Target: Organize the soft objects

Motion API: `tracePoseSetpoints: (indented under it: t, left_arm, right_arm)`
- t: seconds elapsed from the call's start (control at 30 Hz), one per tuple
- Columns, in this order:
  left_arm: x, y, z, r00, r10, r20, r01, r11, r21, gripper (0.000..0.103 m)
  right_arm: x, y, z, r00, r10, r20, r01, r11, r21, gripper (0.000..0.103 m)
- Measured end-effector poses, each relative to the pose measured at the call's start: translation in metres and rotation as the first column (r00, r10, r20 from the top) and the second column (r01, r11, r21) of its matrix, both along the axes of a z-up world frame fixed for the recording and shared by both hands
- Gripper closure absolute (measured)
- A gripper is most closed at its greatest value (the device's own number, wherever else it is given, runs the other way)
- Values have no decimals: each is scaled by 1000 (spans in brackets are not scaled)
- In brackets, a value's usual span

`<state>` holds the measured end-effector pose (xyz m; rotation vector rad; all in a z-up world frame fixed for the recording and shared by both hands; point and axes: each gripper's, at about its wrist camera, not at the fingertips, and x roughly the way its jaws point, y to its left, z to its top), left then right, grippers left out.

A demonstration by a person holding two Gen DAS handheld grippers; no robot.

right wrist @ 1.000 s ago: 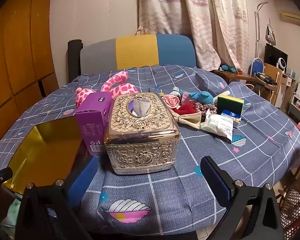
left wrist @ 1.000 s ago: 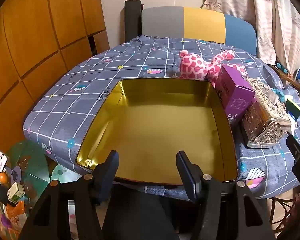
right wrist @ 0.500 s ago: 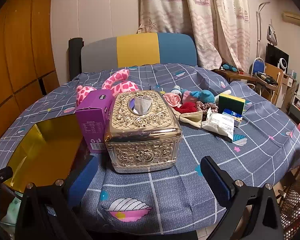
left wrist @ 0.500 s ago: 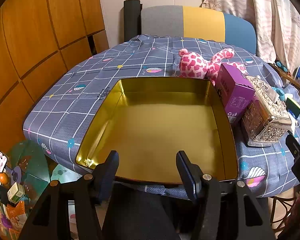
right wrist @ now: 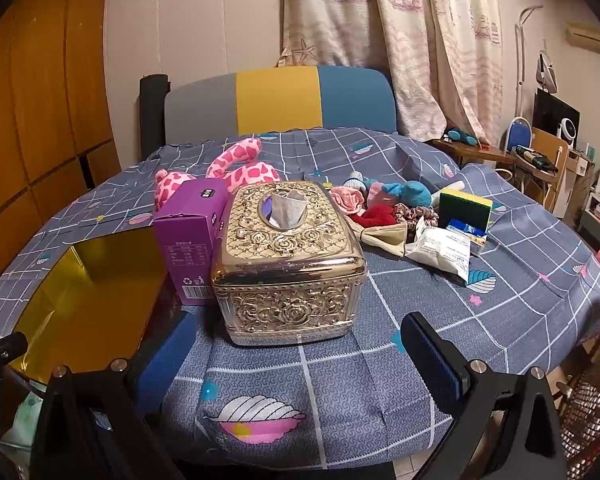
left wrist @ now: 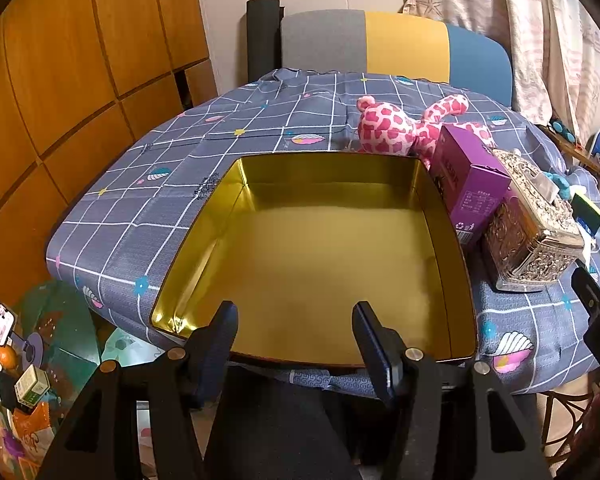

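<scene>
My left claw (left wrist: pixel 294 332) hangs with its fingers spread over the near edge of a gold tin (left wrist: pixel 432 200), and nothing sits between them. My right claw (right wrist: pixel 296 356) is spread wide too, holding nothing, just short of a silver tissue box (right wrist: pixel 288 264). A purple carton (right wrist: pixel 192 236) stands between that box and the tin. The soft things lie on the blue checked tablecloth (right wrist: pixel 520 272): a pink spotted plush toy (left wrist: pixel 392 128) beyond the tin's far corner, and a small heap right of the tissue box, what look like a red scrunchie (right wrist: pixel 376 216) and a blue plush (right wrist: pixel 410 194), beside a green-and-yellow sponge (right wrist: pixel 464 206).
</scene>
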<state>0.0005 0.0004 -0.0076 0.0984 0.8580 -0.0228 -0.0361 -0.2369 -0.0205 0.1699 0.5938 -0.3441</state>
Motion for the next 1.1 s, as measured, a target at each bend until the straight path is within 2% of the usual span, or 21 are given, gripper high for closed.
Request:
tracePoseSetpoints:
  t: [0.73,1.1]
  left_arm:
    - [2,0,-3,1000,0,-14,0,1000,3,43]
    - [3,-5,-7,998,-44,-36,44,999,-10,43]
  right_arm:
    - [-3,-2,4,999,12,48,-12,1000,-9,0]
    - [0,-18,4,1000,-10,11,10,1000,0,0]
